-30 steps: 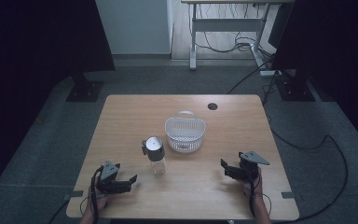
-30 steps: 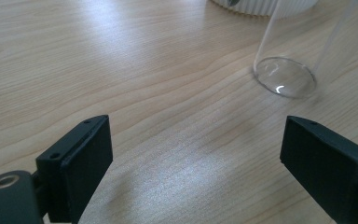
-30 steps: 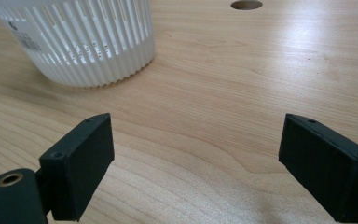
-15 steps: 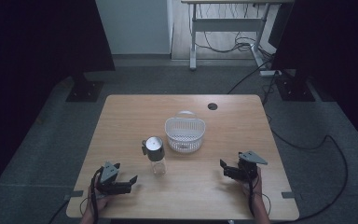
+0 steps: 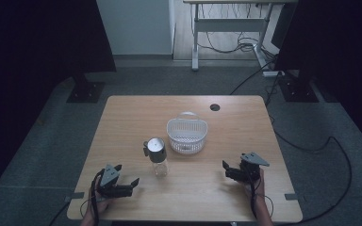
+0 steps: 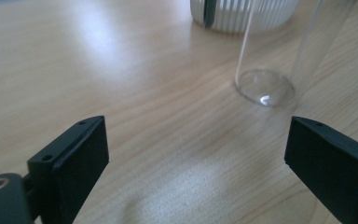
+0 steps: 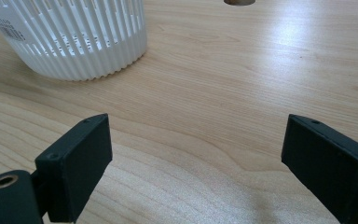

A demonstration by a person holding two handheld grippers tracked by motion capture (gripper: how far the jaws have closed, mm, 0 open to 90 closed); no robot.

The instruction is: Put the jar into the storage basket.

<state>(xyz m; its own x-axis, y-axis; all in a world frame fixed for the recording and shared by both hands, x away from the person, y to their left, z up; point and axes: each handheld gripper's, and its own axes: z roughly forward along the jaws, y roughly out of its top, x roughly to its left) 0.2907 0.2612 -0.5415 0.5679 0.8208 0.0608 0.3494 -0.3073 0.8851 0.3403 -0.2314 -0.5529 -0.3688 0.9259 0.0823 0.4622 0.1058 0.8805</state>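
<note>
Both hand-held grippers, left and right, gape released; the high view alone reveals the bottle's metal cap.

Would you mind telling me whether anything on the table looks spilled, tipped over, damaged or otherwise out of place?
Nothing stands out. The clear bottle with the metal cap stands upright, the white basket sits upright just behind and to its right, and the wooden table shows no spill. The left gripper and right gripper are both open near the front edge, holding nothing.
</note>
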